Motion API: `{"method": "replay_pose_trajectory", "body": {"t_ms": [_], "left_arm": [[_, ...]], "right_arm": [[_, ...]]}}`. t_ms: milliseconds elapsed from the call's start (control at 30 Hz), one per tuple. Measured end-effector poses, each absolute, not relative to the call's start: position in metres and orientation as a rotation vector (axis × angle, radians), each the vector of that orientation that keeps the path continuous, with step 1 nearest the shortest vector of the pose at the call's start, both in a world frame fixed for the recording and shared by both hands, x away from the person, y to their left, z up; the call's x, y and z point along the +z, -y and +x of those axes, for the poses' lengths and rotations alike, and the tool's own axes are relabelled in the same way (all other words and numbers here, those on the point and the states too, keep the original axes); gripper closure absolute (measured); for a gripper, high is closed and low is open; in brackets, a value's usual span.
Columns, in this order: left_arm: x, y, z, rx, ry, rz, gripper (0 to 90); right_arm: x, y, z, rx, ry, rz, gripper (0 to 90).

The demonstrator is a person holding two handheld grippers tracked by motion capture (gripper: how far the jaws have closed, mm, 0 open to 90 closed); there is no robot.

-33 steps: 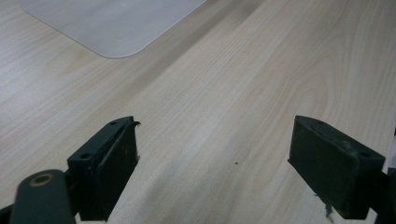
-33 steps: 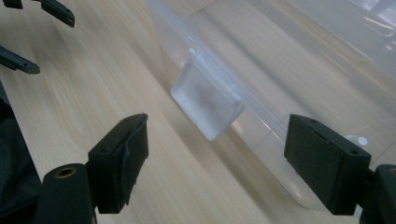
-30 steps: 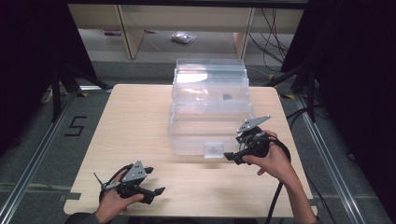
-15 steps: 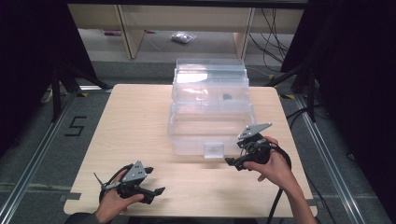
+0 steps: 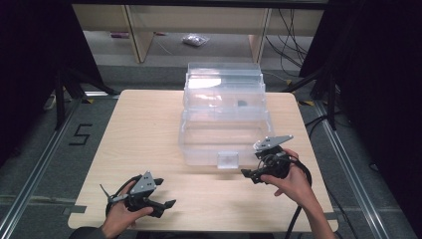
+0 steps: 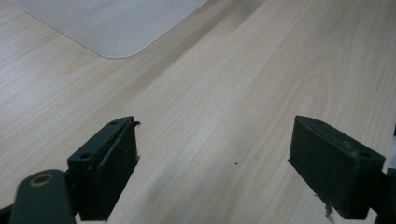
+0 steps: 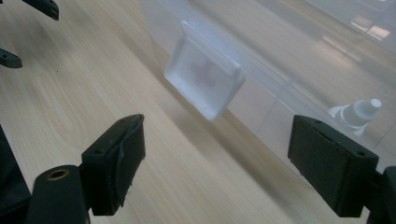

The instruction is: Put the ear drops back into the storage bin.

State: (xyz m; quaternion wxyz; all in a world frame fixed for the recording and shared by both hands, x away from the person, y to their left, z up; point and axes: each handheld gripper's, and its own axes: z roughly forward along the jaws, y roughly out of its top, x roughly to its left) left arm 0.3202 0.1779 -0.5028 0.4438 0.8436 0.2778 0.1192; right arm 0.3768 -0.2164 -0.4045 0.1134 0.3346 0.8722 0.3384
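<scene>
A clear plastic box (image 5: 224, 134) stands mid-table with its lid (image 5: 224, 79) raised at the back and a front latch (image 5: 228, 160) hanging down. My right gripper (image 5: 253, 168) is open just right of the latch, close to the box's front wall. In the right gripper view the latch (image 7: 204, 88) sits ahead of the open gripper (image 7: 215, 158), and a small white bottle (image 7: 357, 114) shows through the wall. My left gripper (image 5: 165, 192) rests open near the table's front left. Nothing but bare wood lies between its fingers (image 6: 107, 168).
The wooden table (image 5: 139, 129) has open space left of the box. A small dark item (image 5: 241, 103) lies inside the box. A pale translucent rounded corner (image 6: 112, 23) lies ahead of the left gripper. Shelving (image 5: 139, 30) and a bag (image 5: 194, 41) sit beyond the table.
My right gripper has drawn back from the box front toward the near edge, slightly rightward. The left gripper has stayed where it was.
</scene>
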Motion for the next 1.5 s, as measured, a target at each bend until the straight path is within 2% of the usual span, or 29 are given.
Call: {"method": "replay_pose_trajectory", "body": {"t_ms": [733,1500], "left_arm": [[-0.502,-0.178,0.320,0.291,-0.687,2.096,14.8],[-0.503,-0.178,0.320,0.300,-0.686,2.096,14.8]], "right_arm": [[-0.428,0.210,0.362,1.012,-2.559,1.006,20.3],[-0.467,0.228,0.337,1.014,-2.560,1.073,20.9]]}}
